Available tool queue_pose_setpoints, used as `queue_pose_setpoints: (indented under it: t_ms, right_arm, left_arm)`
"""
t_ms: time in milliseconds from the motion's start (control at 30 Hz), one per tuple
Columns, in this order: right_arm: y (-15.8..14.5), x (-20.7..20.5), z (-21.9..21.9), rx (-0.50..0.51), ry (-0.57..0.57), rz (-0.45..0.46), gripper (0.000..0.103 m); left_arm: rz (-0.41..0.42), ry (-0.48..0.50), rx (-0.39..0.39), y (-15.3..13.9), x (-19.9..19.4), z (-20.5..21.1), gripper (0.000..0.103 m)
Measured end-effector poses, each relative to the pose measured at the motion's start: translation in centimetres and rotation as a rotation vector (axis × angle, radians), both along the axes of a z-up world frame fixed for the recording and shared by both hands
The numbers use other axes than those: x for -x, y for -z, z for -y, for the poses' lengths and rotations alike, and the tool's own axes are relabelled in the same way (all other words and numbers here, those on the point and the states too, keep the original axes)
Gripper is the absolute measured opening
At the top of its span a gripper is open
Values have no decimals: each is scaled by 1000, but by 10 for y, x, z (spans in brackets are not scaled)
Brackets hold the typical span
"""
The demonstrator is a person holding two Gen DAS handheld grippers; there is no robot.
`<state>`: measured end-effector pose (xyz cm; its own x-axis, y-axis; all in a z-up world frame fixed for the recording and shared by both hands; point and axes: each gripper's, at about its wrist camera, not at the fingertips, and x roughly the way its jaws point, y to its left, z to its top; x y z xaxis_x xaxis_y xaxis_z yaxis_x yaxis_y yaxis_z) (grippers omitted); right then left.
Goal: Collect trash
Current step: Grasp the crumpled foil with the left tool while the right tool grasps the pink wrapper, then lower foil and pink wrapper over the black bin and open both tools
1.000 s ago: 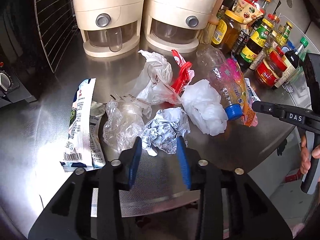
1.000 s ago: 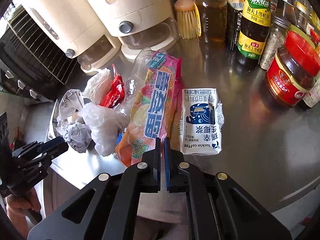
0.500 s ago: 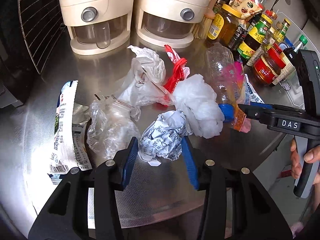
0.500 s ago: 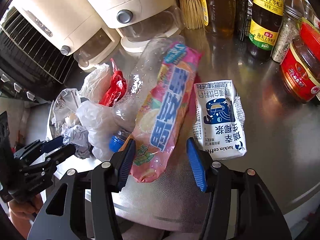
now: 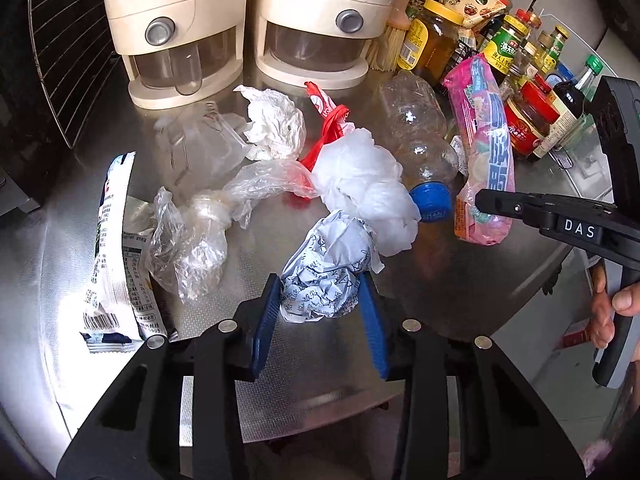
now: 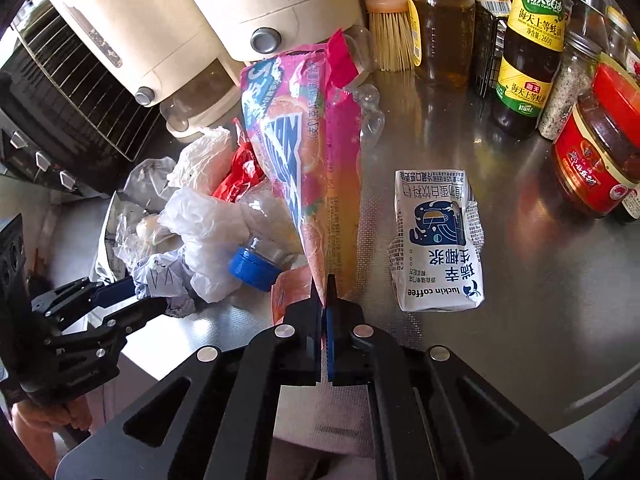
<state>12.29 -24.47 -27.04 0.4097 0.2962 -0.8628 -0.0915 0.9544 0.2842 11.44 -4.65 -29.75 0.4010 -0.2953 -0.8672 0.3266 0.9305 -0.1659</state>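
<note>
My left gripper (image 5: 320, 292) is shut on a crumpled printed paper ball (image 5: 326, 268), its blue pads against both sides; it also shows in the right wrist view (image 6: 160, 280). My right gripper (image 6: 325, 284) is shut on the near end of a pink snack wrapper (image 6: 304, 140), which stands tilted up off the steel counter (image 6: 540, 280); it also shows in the left wrist view (image 5: 482, 148). Beside it lie a clear bottle with a blue cap (image 5: 420, 152), white plastic bags (image 5: 360, 184), a red wrapper (image 5: 328, 120), clear bags (image 5: 188, 248), a white printed packet (image 5: 110, 240) and a coffee carton (image 6: 438, 240).
Two cream dispensers (image 5: 312, 20) stand at the back. Sauce bottles and jars (image 6: 532, 40) and a red-lidded jar (image 6: 596, 152) crowd the right side, with a brush (image 6: 390, 20). A black oven with a wire rack (image 5: 60, 60) is at the left. The counter edge runs near both grippers.
My left gripper moved in and closed on the paper ball. My right gripper opened, then shut on the pink wrapper's end and raised it off the counter.
</note>
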Motion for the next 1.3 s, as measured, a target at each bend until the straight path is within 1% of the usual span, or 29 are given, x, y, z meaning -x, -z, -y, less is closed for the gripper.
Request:
queue_pose_setpoints:
  t_ms: [167, 367, 533, 667, 767, 933, 1033, 1167, 1300]
  right_arm:
    - [-11, 18, 1, -1, -6, 20, 3]
    - [-19, 55, -2, -2, -33, 32, 3]
    - [-19, 97, -6, -10, -67, 33, 3]
    - [-13, 137, -6, -20, -99, 15, 3]
    - [-2, 165, -9, -29, -122, -18, 3]
    - [30, 199, -18, -42, -151, -110, 3]
    - [58, 208, -22, -32, -149, -173, 3]
    - [108, 207, -24, -20, -122, -266, 3]
    - [156, 201, -26, 4, -86, -333, 3]
  left_arm:
    - [19, 5, 3, -11, 22, 2, 37]
    - [39, 7, -3, -22, 59, 5, 37]
    - [44, 7, -10, -24, 101, 4, 37]
    - [20, 9, -16, -16, 135, 2, 37]
    - [-13, 4, -23, -1, 160, 0, 37]
    - [-116, -6, -36, 39, 191, -1, 37]
    - [-166, -22, -66, 68, 199, 1, 38]
    - [-227, -42, -104, 112, 204, 4, 38]
    - [-275, -41, -142, 156, 202, 11, 38]
